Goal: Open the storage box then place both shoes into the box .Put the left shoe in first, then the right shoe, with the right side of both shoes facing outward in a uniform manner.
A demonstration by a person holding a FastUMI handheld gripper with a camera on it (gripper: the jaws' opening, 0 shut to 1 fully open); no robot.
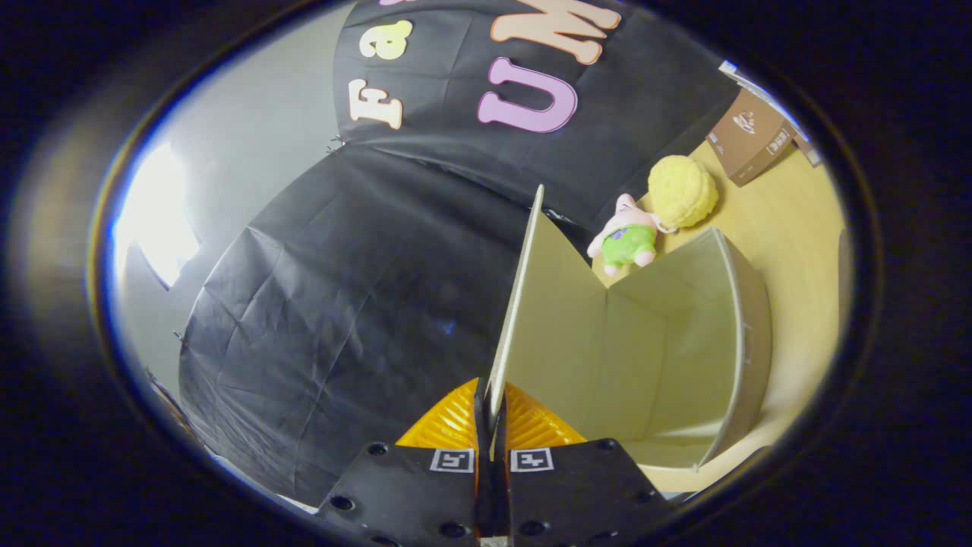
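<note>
The tongs point(490, 414) are closed tight on the edge of the storage box lid point(531, 304), one finger on each side. The lid stands up, and the open storage box point(683, 334) sits just past the fingers on the tabletop point(790, 213). Behind it lie a pink plush toy point(629, 237), a yellow ball point(682, 191) and a brown carton point(748, 137).

Wooden table point(790, 228) carries open storage box point(683, 342), plush toy point(630, 239), yellow ball point(682, 191), brown carton point(750, 137).
</note>
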